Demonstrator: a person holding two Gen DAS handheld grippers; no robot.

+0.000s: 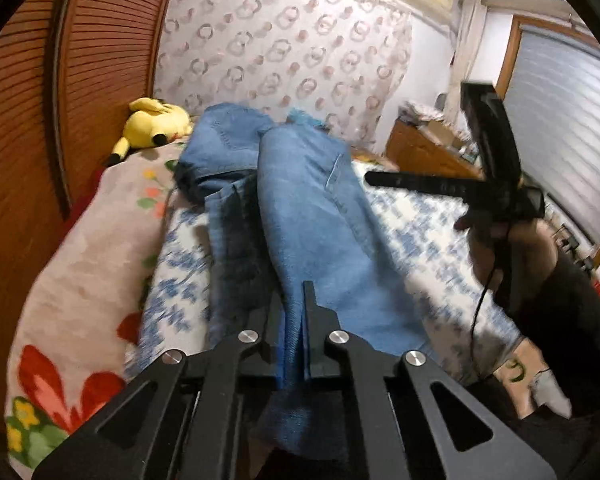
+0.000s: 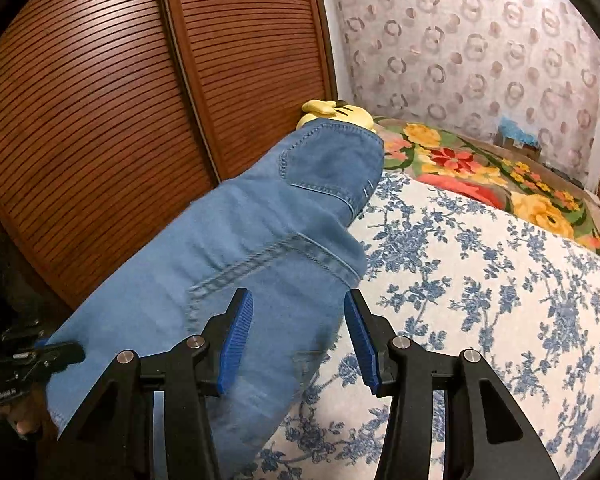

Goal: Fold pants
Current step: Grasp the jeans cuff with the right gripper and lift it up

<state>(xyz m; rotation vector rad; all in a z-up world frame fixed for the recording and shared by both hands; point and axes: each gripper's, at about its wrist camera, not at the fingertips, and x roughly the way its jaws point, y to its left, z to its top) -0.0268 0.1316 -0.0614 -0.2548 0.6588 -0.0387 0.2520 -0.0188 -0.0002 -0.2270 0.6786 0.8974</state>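
Note:
Blue jeans (image 1: 300,208) lie lengthwise on the bed, waist end at the far side near the wall. My left gripper (image 1: 290,312) is shut on the near hem of the jeans and holds it lifted. In the right wrist view the jeans (image 2: 236,248) stretch from lower left up to the back pocket. My right gripper (image 2: 298,312) is open and empty, its blue pads (image 2: 238,340) hovering over the leg fabric. The right gripper also shows in the left wrist view (image 1: 452,188), held in a hand above the bed. The left gripper appears at the left edge (image 2: 56,354), clamping the hem.
A blue-flowered white sheet (image 2: 480,300) covers the bed. A bright floral blanket (image 2: 480,176) lies at its far side. A yellow plush toy (image 1: 156,122) sits by the wall. Slatted wooden wardrobe doors (image 2: 140,100) run along the left. A wooden dresser (image 1: 428,152) stands at the back right.

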